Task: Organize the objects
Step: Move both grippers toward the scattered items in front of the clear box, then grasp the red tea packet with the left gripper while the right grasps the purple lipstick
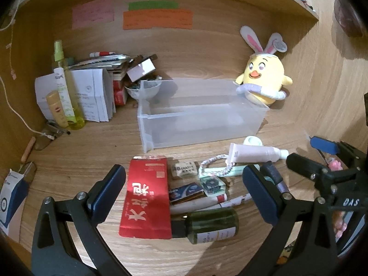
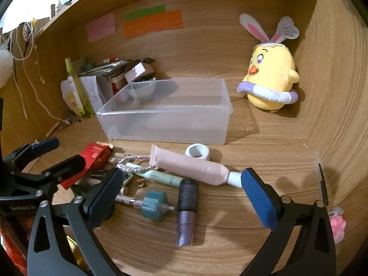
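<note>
While both grippers gape empty, the red packet (image 1: 147,197) lies between the left gripper's (image 1: 184,193) fingers.

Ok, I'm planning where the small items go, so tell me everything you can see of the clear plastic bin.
The clear plastic bin is a frosted, translucent, open-topped rectangular box with a thin flat rim, and looks empty. It sits upright on the wooden desk behind the scattered items. A small bowl stands at its back left corner; the yellow chick plush sits at its back right corner. Neither gripper touches it.
</note>
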`<state>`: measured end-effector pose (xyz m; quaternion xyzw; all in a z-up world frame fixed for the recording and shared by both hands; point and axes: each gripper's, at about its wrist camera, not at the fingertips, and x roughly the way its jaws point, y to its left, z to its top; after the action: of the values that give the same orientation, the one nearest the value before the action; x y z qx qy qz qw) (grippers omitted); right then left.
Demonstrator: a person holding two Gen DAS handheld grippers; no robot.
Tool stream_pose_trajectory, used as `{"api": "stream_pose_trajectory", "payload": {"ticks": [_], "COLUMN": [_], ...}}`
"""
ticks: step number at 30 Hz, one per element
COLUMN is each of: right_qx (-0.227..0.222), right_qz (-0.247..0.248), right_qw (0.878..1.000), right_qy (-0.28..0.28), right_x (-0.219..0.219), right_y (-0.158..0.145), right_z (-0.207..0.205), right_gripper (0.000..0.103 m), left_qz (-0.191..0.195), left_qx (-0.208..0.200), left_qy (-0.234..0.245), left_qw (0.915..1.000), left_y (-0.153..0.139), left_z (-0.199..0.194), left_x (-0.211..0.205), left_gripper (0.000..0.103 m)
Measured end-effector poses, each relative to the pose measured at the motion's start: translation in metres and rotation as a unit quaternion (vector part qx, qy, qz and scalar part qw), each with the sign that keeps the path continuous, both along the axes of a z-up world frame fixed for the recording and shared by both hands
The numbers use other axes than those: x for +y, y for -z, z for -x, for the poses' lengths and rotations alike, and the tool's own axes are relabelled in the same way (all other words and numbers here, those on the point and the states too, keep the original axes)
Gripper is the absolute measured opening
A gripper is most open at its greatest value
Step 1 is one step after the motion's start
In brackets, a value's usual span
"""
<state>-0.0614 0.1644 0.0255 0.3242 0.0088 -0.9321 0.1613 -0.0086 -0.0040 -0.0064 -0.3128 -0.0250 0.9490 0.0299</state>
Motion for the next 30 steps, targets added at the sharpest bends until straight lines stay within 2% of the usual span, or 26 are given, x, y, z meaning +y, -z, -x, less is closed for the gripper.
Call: {"api": "stream_pose_trajectory", "payload": {"ticks": [2,8,10,12,14,15,18,23,30], "right_qx": [0.003,0.000,-0.004,-0.015,-0.030,-0.039,-0.063,-0.100,-0.112], "right_qz": [0.003,0.003,0.003,-0.002,-0.004,-0.004,0.000,0.018,0.012], "right_qw": [1.000,1.000,1.000,0.999,0.999,0.999,0.998,0.995,0.994], "right_qy": [0.004,0.023,0.027,0.029,0.031,0.032,0.033,0.023,-0.007], "right_x": [0.004,0.015,0.019,0.022,0.027,0.029,0.036,0.040,0.022], "right_y": [-0.002,-0.003,-0.002,0.003,0.009,0.013,0.024,0.040,0.050], "right_z": [0.002,0.009,0.011,0.014,0.018,0.020,0.024,0.028,0.029], "right_gripper": [0.095,0.093,0.090,0.084,0.080,0.077,0.069,0.063,0.057], "left_qz": [-0.001,0.001,0.003,0.001,-0.009,-0.015,-0.031,-0.046,-0.050], "left_qx": [0.004,0.006,0.000,-0.018,-0.048,-0.062,-0.095,-0.130,-0.149], "left_qy": [-0.003,-0.018,-0.026,-0.034,-0.034,-0.032,-0.031,-0.025,-0.021], "left_qw": [1.0000,0.9998,0.9997,0.9993,0.9982,0.9974,0.9945,0.9901,0.9874], "left_y": [-0.003,-0.007,-0.005,0.002,0.011,0.015,0.029,0.044,0.053], "left_z": [0.000,0.003,0.006,0.012,0.020,0.025,0.035,0.050,0.060], "left_x": [-0.003,-0.018,-0.025,-0.034,-0.043,-0.047,-0.056,-0.061,-0.060], "left_gripper": [0.103,0.102,0.102,0.100,0.088,0.086,0.086,0.086,0.086]}}
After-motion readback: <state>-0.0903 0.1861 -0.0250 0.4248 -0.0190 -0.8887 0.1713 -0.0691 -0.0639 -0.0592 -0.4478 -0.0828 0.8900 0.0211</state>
